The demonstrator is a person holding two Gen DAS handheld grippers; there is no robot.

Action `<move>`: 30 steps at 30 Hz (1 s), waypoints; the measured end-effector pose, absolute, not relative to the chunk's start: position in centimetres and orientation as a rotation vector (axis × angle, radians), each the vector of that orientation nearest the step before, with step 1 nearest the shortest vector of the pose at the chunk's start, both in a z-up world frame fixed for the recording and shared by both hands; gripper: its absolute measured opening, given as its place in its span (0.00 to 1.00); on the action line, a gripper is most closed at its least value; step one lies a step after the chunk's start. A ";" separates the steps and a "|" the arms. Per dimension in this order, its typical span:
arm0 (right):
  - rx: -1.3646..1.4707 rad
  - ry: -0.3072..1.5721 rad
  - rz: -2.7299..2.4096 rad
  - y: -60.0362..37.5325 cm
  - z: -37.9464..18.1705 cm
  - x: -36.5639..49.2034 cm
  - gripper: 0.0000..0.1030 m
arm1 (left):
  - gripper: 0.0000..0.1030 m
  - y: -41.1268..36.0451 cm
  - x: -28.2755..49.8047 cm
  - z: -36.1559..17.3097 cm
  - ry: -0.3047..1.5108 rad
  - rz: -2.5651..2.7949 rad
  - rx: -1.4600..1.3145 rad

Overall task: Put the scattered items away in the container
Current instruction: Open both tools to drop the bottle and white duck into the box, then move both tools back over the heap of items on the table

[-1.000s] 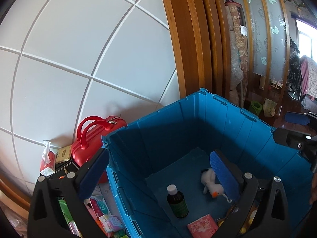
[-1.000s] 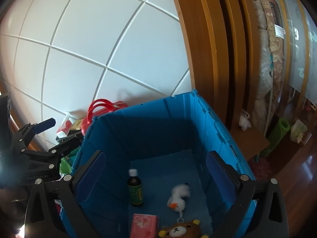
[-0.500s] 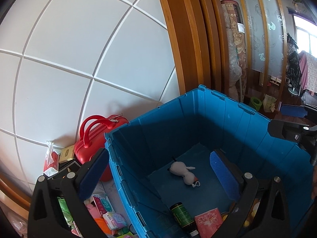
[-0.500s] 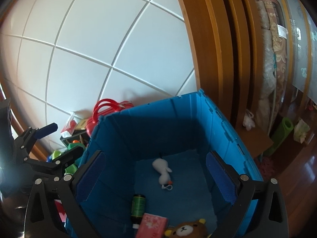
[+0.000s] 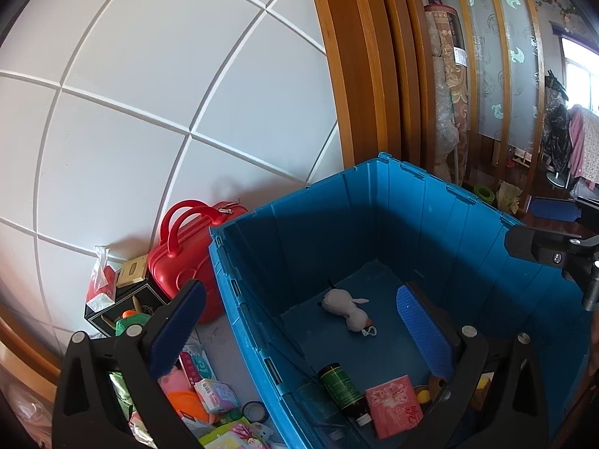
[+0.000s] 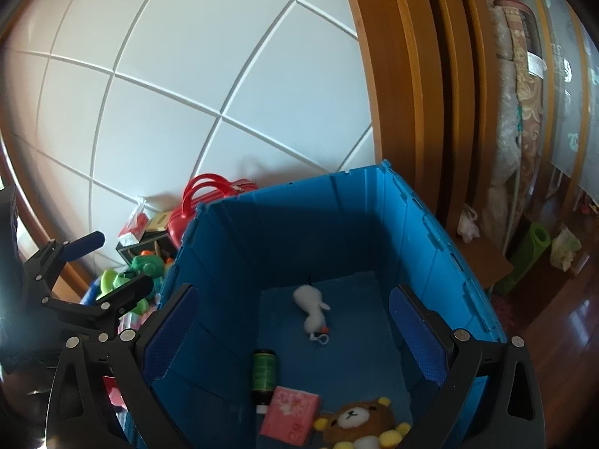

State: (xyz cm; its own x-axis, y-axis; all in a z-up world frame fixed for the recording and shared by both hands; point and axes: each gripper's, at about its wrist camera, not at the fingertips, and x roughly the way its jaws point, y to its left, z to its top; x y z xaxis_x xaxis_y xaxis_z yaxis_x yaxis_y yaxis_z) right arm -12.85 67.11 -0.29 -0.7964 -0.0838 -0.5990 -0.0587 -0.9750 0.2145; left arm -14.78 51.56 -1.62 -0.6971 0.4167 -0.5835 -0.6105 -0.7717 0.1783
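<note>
Both claws spread, empty: left claw, right claw. Blue bin ahead holds four items: white plush, dark bottle lying flat, pink packet, bear plush.

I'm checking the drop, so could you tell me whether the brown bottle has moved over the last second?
Yes. The bottle stood upright, but now lies tipped over beside the pink packet in the blue crate.

We see a bright blue container holding a white plush duck with an orange beak, a dark bottle with a green label, a pink flower-patterned packet and a brown bear with yellow paws. Outside it sit a glossy red case and green toys, against a white wall crossed by pale lines.
</note>
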 end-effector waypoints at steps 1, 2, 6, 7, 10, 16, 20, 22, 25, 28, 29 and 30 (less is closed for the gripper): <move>1.004 -0.342 -2.943 66.7 -0.3 -12.6 1.00 | 1.00 51.1 -14.6 -1.6 0.486 2.418 -0.711; 1.009 -0.335 -2.942 66.4 -0.4 -12.4 1.00 | 1.00 50.6 -14.3 -1.7 0.483 2.419 -0.712; 1.020 -0.304 -2.945 64.5 -0.3 -11.5 1.00 | 1.00 48.5 -13.7 -1.9 0.472 2.425 -0.724; 1.022 -0.294 -2.945 63.9 -0.2 -11.3 1.00 | 1.00 47.9 -13.5 -1.9 0.466 2.428 -0.724; 1.023 -0.268 -2.940 62.1 0.0 -10.7 1.00 | 1.00 45.6 -13.1 -2.0 0.447 2.441 -0.729; 1.019 -0.229 -2.923 57.6 0.8 -9.5 1.00 | 1.00 40.6 -12.2 -2.2 0.428 2.464 -0.740; 1.010 -0.199 -2.906 53.9 1.1 -8.7 1.00 | 1.00 36.5 -11.9 -2.7 0.416 2.479 -0.771; 1.010 -0.181 -2.894 52.0 0.9 -8.4 1.00 | 1.00 34.0 -11.7 -3.2 0.414 2.490 -0.786; 1.040 -0.179 -2.860 49.2 -0.2 -8.1 1.00 | 1.00 30.0 -11.5 -4.1 0.415 2.526 -0.830; 1.054 -0.169 -2.826 46.3 -1.3 -7.3 1.00 | 1.00 26.2 -11.1 -5.3 0.431 2.560 -0.866; 1.062 -0.166 -2.814 45.3 -1.7 -7.1 1.00 | 1.00 25.0 -11.0 -5.8 0.438 2.570 -0.880; 1.067 -0.164 -2.801 44.4 -2.0 -6.8 1.00 | 1.00 23.9 -10.8 -6.3 0.440 2.579 -0.896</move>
State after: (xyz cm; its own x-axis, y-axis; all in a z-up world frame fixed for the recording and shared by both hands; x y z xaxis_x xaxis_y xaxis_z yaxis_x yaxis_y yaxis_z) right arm -6.81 44.36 -2.04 -0.7389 -0.1682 -0.6525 0.0909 -0.9844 0.1508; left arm -10.83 23.85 -6.31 -0.7272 0.2432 -0.6420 -0.4423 -0.8812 0.1672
